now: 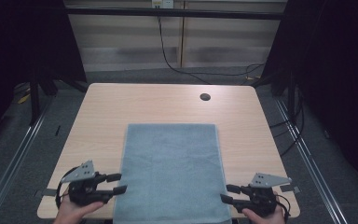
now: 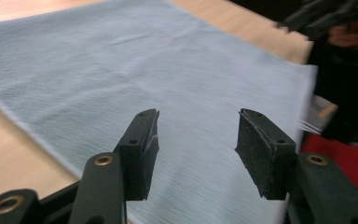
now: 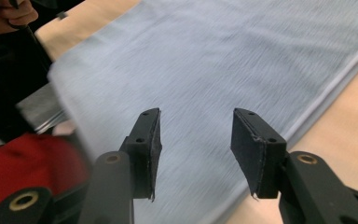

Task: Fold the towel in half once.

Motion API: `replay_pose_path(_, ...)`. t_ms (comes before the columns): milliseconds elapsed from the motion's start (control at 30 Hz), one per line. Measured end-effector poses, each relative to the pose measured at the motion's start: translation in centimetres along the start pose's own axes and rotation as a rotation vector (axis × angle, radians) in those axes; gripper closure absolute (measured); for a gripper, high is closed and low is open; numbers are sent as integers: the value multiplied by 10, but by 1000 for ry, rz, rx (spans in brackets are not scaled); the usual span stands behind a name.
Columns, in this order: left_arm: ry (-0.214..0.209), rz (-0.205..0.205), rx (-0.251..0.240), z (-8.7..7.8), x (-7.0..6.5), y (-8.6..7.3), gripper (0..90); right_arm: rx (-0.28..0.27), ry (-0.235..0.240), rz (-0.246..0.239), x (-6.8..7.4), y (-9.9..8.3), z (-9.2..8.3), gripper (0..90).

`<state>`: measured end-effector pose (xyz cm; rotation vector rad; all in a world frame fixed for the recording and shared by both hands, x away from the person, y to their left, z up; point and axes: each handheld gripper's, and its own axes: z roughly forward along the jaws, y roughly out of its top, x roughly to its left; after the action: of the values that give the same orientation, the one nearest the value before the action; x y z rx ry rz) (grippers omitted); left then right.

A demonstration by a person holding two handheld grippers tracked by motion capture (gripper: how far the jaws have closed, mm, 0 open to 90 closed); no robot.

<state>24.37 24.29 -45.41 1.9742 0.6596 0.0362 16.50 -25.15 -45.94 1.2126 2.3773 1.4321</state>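
A grey-blue towel (image 1: 172,168) lies flat on the wooden table (image 1: 121,102), its near edge at the table's front. My left gripper (image 1: 122,183) rests beside the towel's near left corner, its jaws open and pointing in over the cloth. In the left gripper view the towel (image 2: 121,70) spreads beyond the open left gripper (image 2: 198,140), with nothing between the pads. My right gripper (image 1: 224,192) sits at the towel's near right corner, also open. The right gripper view has the towel (image 3: 223,60) under the open right gripper (image 3: 196,140), and nothing is held.
A round cable hole (image 1: 205,97) sits near the table's far edge. A black cable (image 1: 168,51) hangs down behind the table. Metal rails (image 1: 18,149) run along the floor on both sides. Red fabric (image 2: 340,158) lies below the table's front edge.
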Motion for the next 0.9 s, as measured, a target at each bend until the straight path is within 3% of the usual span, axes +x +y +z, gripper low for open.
replay_pose_path(133,45,-46,27,30,35,9,525,16,-11,-20,-17,21,23,519)
replay_pose_path(200,70,-68,63,43,50,12,521,28,-5,-18,-27,32,37,511)
replay_pose_path(300,106,-88,69,56,66,20,531,57,10,-17,-43,49,58,525)
replay_pose_path(367,114,-96,79,61,72,25,525,88,-18,-38,-52,59,74,501)
replay_pose_path(433,132,-111,83,68,80,31,527,106,-36,-23,-61,66,86,457)
replay_pose_path(533,161,-103,91,78,90,37,514,117,-64,-17,-76,76,106,441)
replay_pose_path(567,151,-88,84,82,91,38,507,126,-83,-23,-80,78,112,440)
replay_pose_path(600,134,-87,101,86,93,39,509,130,-97,-23,-84,80,118,440)
replay_pose_path(667,151,-60,132,93,91,37,489,138,-117,-28,-90,83,129,447)
replay_pose_path(733,170,-52,152,97,91,35,493,168,-174,-64,-89,81,140,432)
replay_pose_path(800,174,-53,161,98,94,30,499,165,-194,-82,-86,78,143,427)
replay_pose_path(900,173,-34,148,96,92,24,508,159,-187,-85,-82,74,141,428)
